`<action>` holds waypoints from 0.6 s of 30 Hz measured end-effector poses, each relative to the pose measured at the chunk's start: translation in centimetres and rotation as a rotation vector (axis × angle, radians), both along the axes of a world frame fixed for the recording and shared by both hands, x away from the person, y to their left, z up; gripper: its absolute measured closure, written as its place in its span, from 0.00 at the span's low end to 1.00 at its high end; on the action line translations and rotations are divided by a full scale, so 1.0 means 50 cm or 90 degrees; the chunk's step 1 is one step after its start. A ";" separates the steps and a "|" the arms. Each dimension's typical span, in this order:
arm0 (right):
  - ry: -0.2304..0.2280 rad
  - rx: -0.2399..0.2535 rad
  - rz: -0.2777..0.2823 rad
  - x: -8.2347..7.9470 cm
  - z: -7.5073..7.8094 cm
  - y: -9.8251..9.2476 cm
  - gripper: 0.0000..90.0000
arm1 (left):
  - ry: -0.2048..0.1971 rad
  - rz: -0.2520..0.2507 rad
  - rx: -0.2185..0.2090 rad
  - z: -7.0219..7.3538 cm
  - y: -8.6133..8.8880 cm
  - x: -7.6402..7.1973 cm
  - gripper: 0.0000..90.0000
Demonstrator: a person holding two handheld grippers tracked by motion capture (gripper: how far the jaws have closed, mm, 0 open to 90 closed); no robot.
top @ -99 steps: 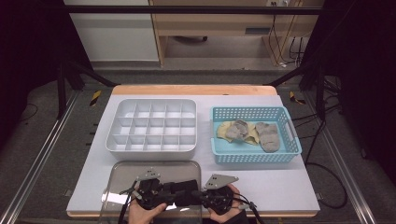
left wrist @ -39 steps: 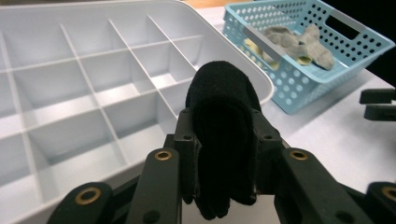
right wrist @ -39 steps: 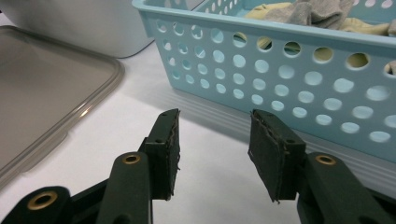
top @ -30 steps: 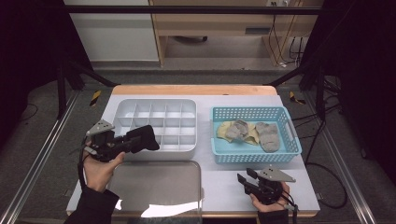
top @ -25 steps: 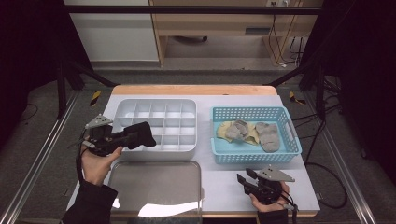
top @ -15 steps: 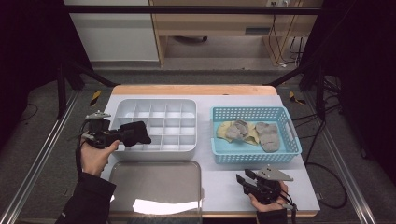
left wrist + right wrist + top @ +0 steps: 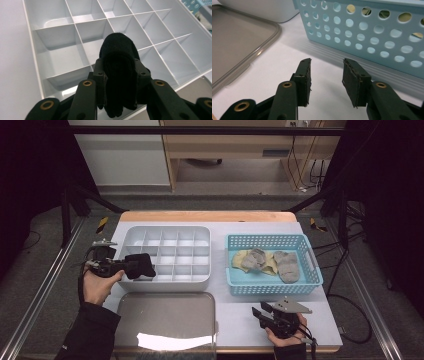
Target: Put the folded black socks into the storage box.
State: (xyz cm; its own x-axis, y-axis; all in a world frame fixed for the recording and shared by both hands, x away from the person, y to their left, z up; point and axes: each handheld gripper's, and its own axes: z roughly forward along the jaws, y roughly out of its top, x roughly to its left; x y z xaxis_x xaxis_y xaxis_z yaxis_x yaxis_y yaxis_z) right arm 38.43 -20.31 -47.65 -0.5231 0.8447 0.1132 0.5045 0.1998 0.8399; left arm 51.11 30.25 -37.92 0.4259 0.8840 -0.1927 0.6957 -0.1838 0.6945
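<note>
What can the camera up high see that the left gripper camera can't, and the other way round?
High view alone: the socks lying in the blue basket, the right hand-held gripper with nothing between its jaws, and the clear lid. Left gripper view alone: up close, the pads squeezing the rolled black sock from both sides. Both: that sock over the white divided tray, at its edge.

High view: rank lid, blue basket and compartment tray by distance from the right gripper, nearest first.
From the right gripper:
1. Blue basket, just beyond it.
2. Lid, to its left at the near edge.
3. Compartment tray, far left, behind the lid.
Basket and lid are close.
</note>
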 end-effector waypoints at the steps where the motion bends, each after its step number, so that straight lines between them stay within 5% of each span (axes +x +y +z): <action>1: 0.001 -0.001 0.000 0.000 0.000 0.000 0.65 | -0.002 -0.002 0.003 0.000 0.000 0.000 0.77; 8: 0.000 -0.002 0.000 0.000 -0.001 0.000 0.65 | -0.015 0.000 0.033 0.004 0.003 -0.001 0.77; 13: 0.003 -0.004 0.002 0.000 -0.002 0.003 0.65 | -0.034 0.004 0.089 0.003 -0.010 -0.002 0.77; 18: 0.000 -0.006 0.002 0.000 -0.002 0.001 0.65 | -0.036 -0.005 0.108 0.002 -0.017 -0.002 0.77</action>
State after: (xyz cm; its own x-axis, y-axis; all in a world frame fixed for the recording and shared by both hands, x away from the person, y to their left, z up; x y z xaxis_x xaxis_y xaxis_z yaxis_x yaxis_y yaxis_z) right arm 38.45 -20.26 -47.73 -0.5255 0.8442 0.1052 0.5036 0.2090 0.8383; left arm 51.00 29.38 -37.82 0.4390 0.8983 -0.0158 0.6539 -0.3074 0.6913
